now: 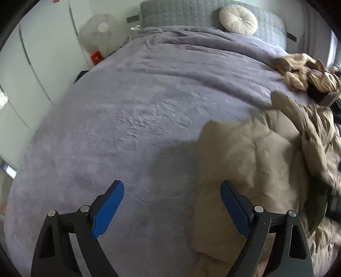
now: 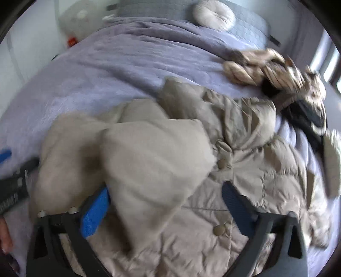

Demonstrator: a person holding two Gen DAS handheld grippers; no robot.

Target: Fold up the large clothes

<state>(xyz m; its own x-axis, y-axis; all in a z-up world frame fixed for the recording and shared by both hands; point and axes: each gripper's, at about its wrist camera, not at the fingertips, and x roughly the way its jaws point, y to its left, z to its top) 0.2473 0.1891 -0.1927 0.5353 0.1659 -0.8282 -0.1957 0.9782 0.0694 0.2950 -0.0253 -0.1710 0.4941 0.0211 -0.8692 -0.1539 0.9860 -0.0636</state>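
A beige quilted puffer jacket (image 2: 245,153) with snap buttons lies spread on the purple bedspread (image 1: 132,110). Its left part is folded over toward the middle (image 2: 153,153). My right gripper (image 2: 166,187) hovers over it, jaws wide apart. The folded flap lies between them against the left blue pad (image 2: 96,211), while the right pad stands apart from it. My left gripper (image 1: 172,183) is open above the bare bedspread, its right finger (image 1: 234,208) over the jacket's edge (image 1: 245,153). The left gripper (image 2: 19,170) also shows at the left edge of the right wrist view.
A heap of striped and tan clothes (image 1: 309,72) (image 2: 277,70) with a dark garment (image 2: 304,119) lies at the bed's right side. A round cream cushion (image 1: 238,19) leans on the grey headboard (image 1: 181,12). A white fan (image 1: 102,27) stands left of the bed.
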